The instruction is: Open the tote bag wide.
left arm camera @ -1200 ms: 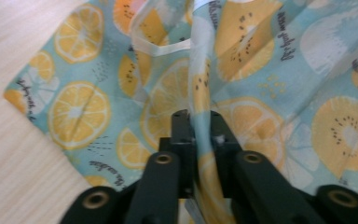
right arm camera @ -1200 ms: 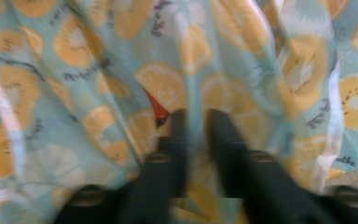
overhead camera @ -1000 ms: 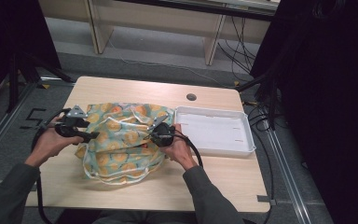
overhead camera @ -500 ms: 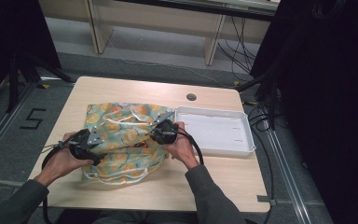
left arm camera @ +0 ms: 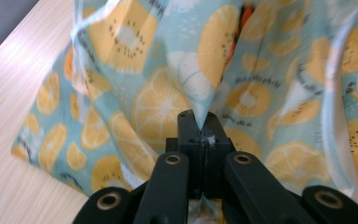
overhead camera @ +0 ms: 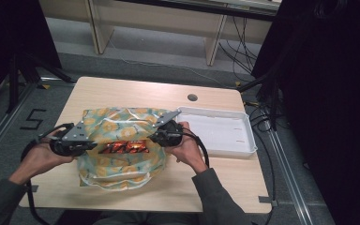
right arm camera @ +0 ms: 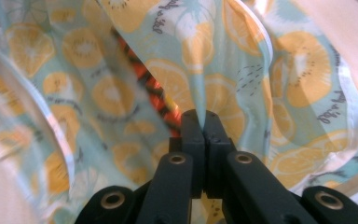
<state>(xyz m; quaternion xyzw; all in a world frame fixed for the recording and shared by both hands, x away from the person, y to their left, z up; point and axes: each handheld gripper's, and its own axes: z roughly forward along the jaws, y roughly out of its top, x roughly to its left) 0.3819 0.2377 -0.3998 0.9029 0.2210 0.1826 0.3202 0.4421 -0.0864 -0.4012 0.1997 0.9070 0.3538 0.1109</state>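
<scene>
**With both claws pinching, the bag opens**

While the left gripper (overhead camera: 91, 144) and right gripper (overhead camera: 155, 136) each stay clamped on the fruit-print bag (overhead camera: 122, 161), the mouth is pulled wide. A red snack packet (overhead camera: 124, 148) lies between them. Next, probably a gentle lift off the table (overhead camera: 131, 91).

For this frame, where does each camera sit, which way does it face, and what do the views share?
High view: above the person's side, looking forward and down on the table, white tray and fruit-print bag; both forearms and hands show.
Left gripper view: rides the left hand-held gripper, looking along its shut jaws pinching the bag.
Right gripper view: rides the right hand-held gripper, its jaws shut on the bag, a red packet behind.
Shared: the bag in all three; the packet in two.
</scene>
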